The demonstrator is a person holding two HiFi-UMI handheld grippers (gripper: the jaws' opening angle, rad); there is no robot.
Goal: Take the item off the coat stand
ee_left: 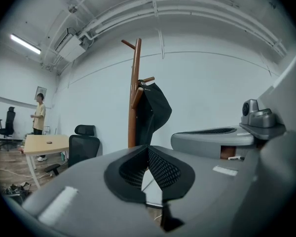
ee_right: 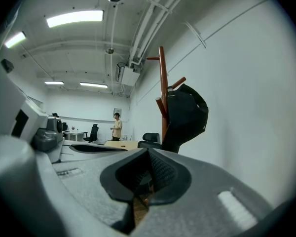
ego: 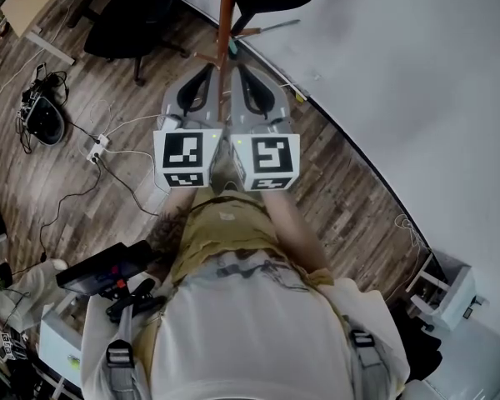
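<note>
Wood-plank floor (ego: 75,182) is meeting a white wall (ego: 400,73), an office chair (ee_left: 84,147) standing nearby. The black item (ee_left: 153,112) is hanging on the coat stand (ee_left: 134,83), well ahead of the left gripper (ee_left: 148,148) and right gripper (ee_right: 148,152), each pressing its jaws together on nothing.

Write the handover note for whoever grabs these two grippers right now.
Left gripper: jaws together, holding nothing.
Right gripper: jaws together, holding nothing.
Both are held side by side, raised and aimed at the coat stand, short of it.
The black fabric item hangs from an upper peg of the stand, untouched by either gripper.
Done: only the approach.
Left: open a gripper, close it on the item, lift the item clear of the peg.
</note>
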